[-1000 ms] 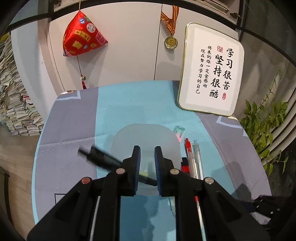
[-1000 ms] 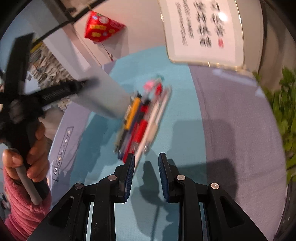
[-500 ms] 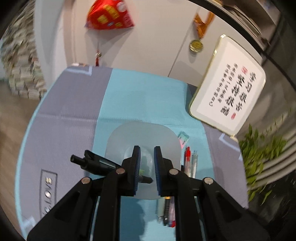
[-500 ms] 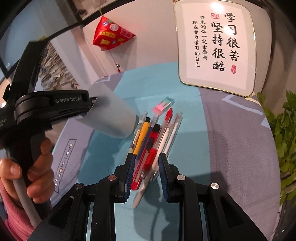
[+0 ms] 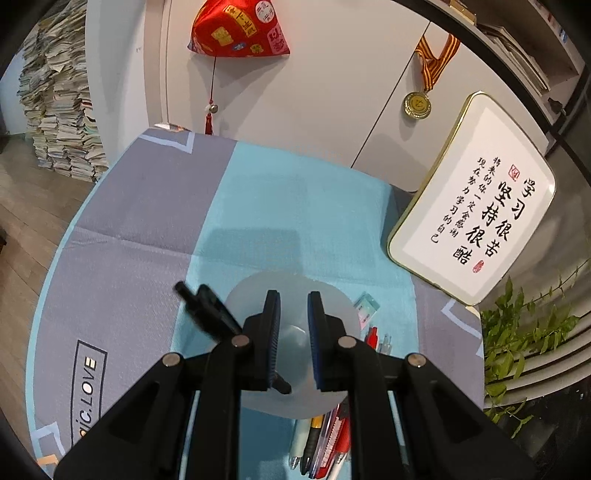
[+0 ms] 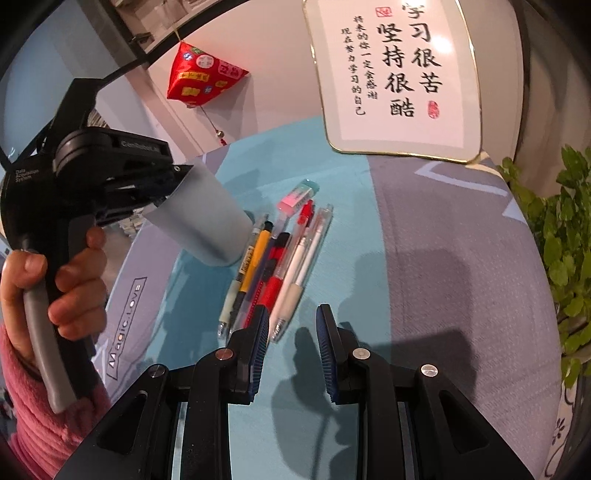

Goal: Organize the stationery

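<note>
My left gripper (image 5: 294,295) is shut on the rim of a frosted cup (image 5: 332,306), which it holds tilted with its base by the tops of the pens (image 6: 273,266). A black pen (image 5: 207,306) runs slantwise under the left finger, its tip showing inside the cup; I cannot tell whether it is pinched too. Several pens lie side by side on the teal cloth, with a pink and green eraser (image 6: 297,195) at their far end. My right gripper (image 6: 291,314) hovers open just above the pens' near tips, nothing between its fingers. A hand (image 6: 74,269) in a pink sleeve holds the left gripper (image 6: 173,177).
A framed calligraphy board (image 5: 476,221) leans against the wall at the table's back right. Green plant leaves (image 6: 569,229) hang past the right edge. A red pouch (image 5: 240,29) and a medal (image 5: 417,103) hang on the wall. Stacked papers (image 5: 59,110) stand on the floor at left.
My left gripper has rolled with the cup and black pen still in it. The right gripper's view has steadied from a blur and sits nearer the pens' tips.
</note>
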### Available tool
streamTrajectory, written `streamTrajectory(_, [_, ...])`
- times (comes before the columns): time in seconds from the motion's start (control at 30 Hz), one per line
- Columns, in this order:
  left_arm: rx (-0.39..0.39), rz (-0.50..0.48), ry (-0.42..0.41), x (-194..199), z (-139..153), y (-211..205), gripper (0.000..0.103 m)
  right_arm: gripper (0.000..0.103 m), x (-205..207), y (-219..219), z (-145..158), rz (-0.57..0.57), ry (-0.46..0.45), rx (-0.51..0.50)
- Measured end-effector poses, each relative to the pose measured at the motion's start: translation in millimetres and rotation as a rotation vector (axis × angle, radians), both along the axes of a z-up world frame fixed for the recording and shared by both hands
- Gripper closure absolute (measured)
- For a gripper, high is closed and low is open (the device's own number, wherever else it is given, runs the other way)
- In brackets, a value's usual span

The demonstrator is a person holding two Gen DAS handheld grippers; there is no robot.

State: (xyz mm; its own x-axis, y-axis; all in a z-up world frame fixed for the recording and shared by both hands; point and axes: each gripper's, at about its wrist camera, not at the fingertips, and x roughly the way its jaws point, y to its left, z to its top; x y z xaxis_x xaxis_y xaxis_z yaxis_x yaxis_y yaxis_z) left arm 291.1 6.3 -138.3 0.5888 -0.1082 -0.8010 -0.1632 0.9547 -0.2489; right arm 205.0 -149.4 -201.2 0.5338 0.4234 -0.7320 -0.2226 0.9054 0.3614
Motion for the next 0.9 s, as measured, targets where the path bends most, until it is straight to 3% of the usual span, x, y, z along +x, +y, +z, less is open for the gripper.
streamTrajectory(0.17, [0.037, -0.027, -0.026, -4.1, 10.1, -4.6, 0.082, 0.077, 0.0, -2.9, -2.6, 0.001, 0.012, 0.015])
streamTrajectory(0.33, [0.053, -0.037, 0.01, -1.3, 1.1, -5.2, 0.081, 0.077, -2.6, -2.3, -2.0, 0.008, 0.008, 0.018])
streamTrajectory(0.47, [0.028, 0.002, 0.011, -5.0, -2.4, 1.5, 0.083, 0.077, -2.3, -3.3, -1.5, 0.003, 0.005, 0.016])
streamTrajectory(0.67, [0.043, 0.164, -0.009, -14.8, 0.8, 14.7, 0.083, 0.077, -1.1, -1.2, -3.5, 0.008, 0.017, 0.024])
streamTrajectory(0.77, [0.011, 0.151, 0.015, -9.9, -2.7, 9.9, 0.083, 0.077, -3.6, -0.8, -4.6, 0.016, 0.017, 0.023])
streamTrajectory(0.9, [0.025, 0.137, 0.017, -4.7, -2.6, -3.2, 0.082, 0.077, -6.2, -6.9, -5.7, 0.006, 0.013, 0.023])
